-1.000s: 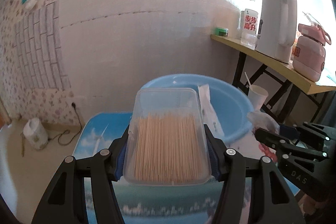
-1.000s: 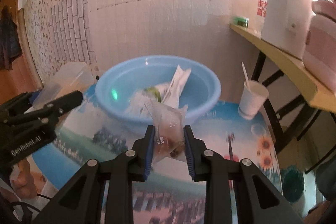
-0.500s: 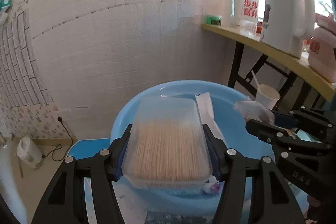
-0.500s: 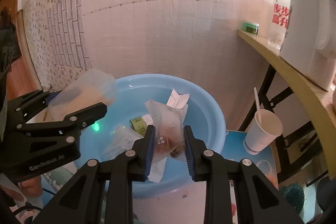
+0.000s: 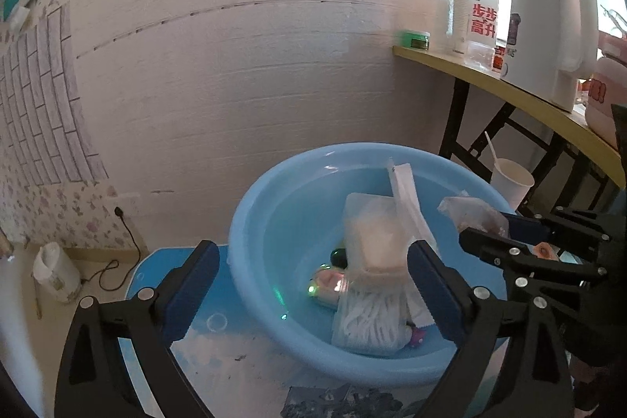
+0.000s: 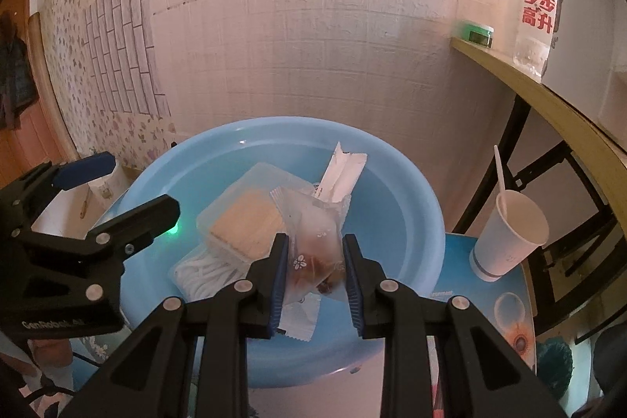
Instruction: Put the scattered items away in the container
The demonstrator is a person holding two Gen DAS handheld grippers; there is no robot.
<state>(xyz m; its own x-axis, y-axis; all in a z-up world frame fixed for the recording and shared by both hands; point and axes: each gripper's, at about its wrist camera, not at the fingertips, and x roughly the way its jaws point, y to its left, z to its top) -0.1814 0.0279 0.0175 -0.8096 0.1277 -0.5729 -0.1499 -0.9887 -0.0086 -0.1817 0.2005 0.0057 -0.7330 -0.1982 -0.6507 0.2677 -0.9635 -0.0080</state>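
Note:
A light blue basin (image 5: 270,214) (image 6: 399,183) stands on the table by the wall. My left gripper (image 5: 309,253) is open and empty over its near rim. The clear box of toothpicks (image 5: 372,234) (image 6: 247,218) lies tilted in the basin on a bag of white noodles (image 5: 368,320) (image 6: 203,269), beside a white sachet (image 5: 403,190) (image 6: 345,171). My right gripper (image 6: 313,261) holds a clear snack packet (image 6: 309,241) over the basin; its jaws stand a little apart, touching the packet's sides. The packet also shows in the left wrist view (image 5: 474,214).
A white paper cup (image 6: 509,234) (image 5: 509,183) with a spoon stands right of the basin. A yellow shelf (image 5: 509,93) on a black frame carries a kettle (image 5: 548,30), a bottle (image 5: 484,26) and a green tin. A wall socket and cable lie at the left.
My left gripper opened and let the toothpick box drop into the basin. My right gripper moved forward over the basin with the snack packet and its jaws widened.

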